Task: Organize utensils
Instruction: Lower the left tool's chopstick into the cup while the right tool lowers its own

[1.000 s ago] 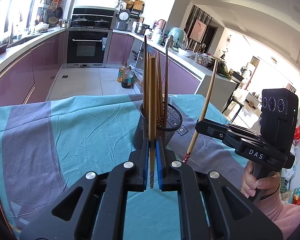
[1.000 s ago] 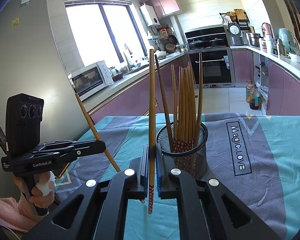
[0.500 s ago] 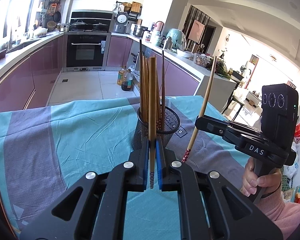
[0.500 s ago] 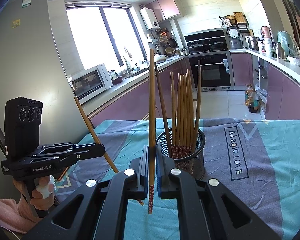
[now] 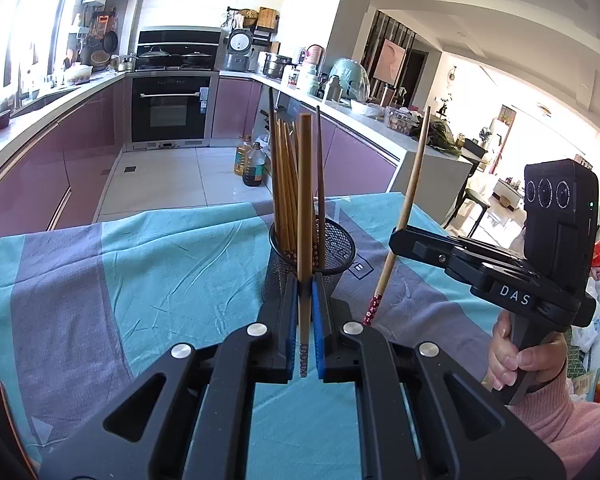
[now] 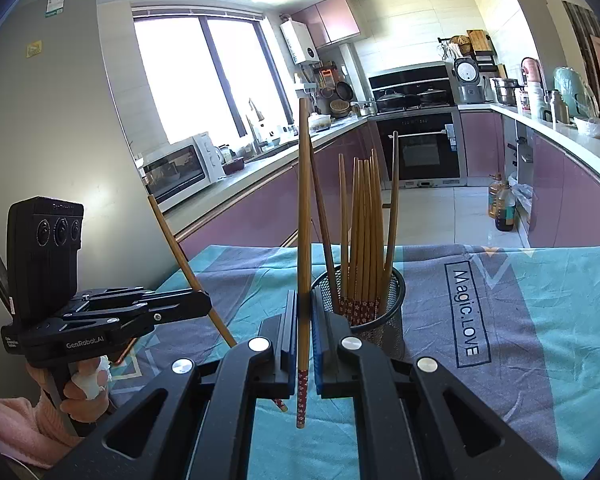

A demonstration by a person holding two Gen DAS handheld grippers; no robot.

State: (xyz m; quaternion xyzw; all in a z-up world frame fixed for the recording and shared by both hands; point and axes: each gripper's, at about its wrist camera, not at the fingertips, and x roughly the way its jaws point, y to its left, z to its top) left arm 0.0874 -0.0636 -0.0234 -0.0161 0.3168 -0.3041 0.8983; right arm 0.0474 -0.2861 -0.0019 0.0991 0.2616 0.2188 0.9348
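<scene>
- The left gripper [image 5: 304, 320] is clenched on a single chopstick [image 5: 304, 216], which stands nearly upright between the blue pads with its patterned end hanging just below them
- The right gripper [image 6: 305, 334] is likewise clamped on its own chopstick [image 6: 304, 240], red flowered end down; seen from the left wrist view, that stick leans slightly to one side
- Each stick is pinched low on the shaft with the decorated end pointing down, which matches the sticks already in the mesh holder [image 6: 380, 312] (their flowered ends sit at the bottom too), so the grip probably serves a straight drop into the cup
- The holder stands on the teal and grey tablecloth [image 6: 540, 340], just beyond both grippers, with a bundle of chopsticks [image 6: 364, 232] leaning together inside it
- Both held sticks are off the cloth and outside the holder, beside it rather than over its mouth, so the placing step is judged not yet done
- The person's hands [image 5: 528, 364] wrap the grips; a pink sleeve [image 6: 16, 424] shows at the frame edge
- Hard to tell: how many sticks are in the bundle, since they overlap, and the base of the holder is hidden behind the gripper bodies in both views
- A small reddish object at the left gripper's underside in the right wrist view is too cut off to identify
</scene>
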